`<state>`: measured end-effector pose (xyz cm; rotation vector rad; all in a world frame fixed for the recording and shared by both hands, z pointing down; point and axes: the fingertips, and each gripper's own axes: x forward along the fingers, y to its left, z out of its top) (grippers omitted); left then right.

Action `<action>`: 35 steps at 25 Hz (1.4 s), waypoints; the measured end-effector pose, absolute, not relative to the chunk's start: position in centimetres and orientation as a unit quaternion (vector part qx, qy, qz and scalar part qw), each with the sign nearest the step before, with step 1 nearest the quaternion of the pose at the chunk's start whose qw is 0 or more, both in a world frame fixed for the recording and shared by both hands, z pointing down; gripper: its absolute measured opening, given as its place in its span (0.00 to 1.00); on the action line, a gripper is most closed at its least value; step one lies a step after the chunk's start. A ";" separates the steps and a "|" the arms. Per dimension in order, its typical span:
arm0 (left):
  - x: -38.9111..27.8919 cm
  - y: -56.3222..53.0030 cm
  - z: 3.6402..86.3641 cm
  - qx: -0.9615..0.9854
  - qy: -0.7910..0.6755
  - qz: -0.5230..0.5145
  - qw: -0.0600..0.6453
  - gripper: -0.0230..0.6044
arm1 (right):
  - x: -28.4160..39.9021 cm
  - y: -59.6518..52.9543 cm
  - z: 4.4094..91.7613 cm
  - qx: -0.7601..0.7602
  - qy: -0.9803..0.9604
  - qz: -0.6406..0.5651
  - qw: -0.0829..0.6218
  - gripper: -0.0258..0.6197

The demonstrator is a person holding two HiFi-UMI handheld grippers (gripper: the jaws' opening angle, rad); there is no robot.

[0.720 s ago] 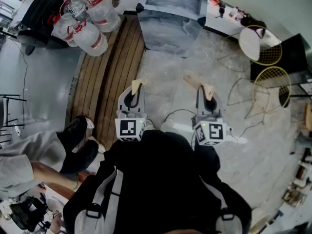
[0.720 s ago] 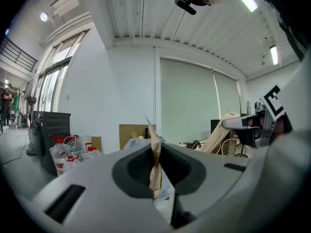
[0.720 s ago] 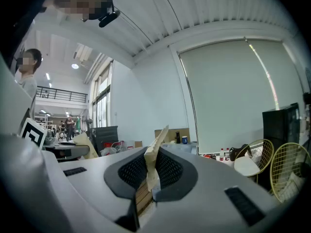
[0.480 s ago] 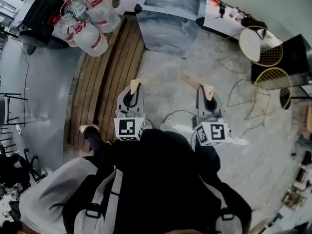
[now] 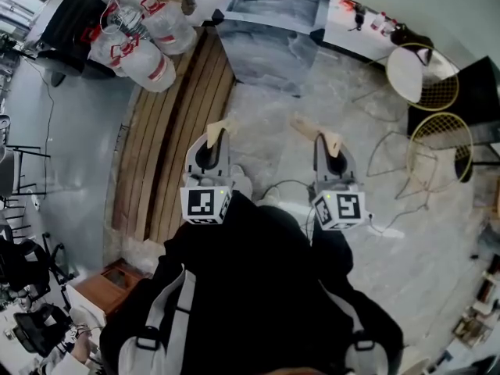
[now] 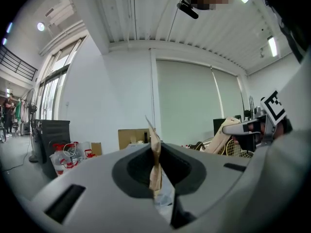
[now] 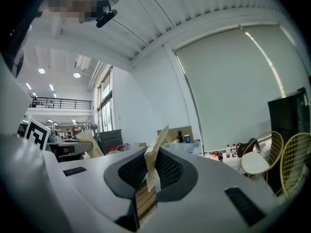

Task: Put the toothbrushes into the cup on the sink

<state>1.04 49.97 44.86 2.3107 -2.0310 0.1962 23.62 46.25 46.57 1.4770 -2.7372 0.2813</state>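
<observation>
**Both grippers empty, the sink is well ahead of you**

The task is not begun, in my judgement. The sink unit (image 5: 269, 30) stands well ahead of you. No view shows the toothbrushes. In the right gripper view a small blue cup (image 7: 187, 138) stands on top of the sink unit; I cannot tell whether it is the task's cup.

What could go wrong, from the big things to the small ones:
- The floor (image 5: 367, 272) before the sink unit is glossy, marble-like stone. It may be slippery if you step fast.
- The wooden planks (image 5: 168, 131) run from the left of the sink unit toward you. The joint of plank and stone could catch a foot.
- The wire chairs (image 5: 426, 73) right of the sink unit are thin gold mesh with round seats. A wide swing of the right arm near them could hook one.
- A thin cable (image 5: 285, 182) curls on the stone between you and the sink unit, just before your feet, and could trip you.

The water jugs (image 5: 144, 33) left of the sink unit are clear plastic with red handles.

The left gripper (image 5: 219, 129) and the right gripper (image 5: 332, 141) are grey and smooth. On each one the tan, flat pads are pressed together with nothing between them. You must spread them before you reach for a slim toothbrush, or the tips will only push it away.
</observation>
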 end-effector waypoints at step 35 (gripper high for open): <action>-15.1 9.4 45.8 0.794 -0.604 0.039 0.056 0.09 | 7.0 8.8 43.8 0.537 -0.840 0.080 0.028 0.09</action>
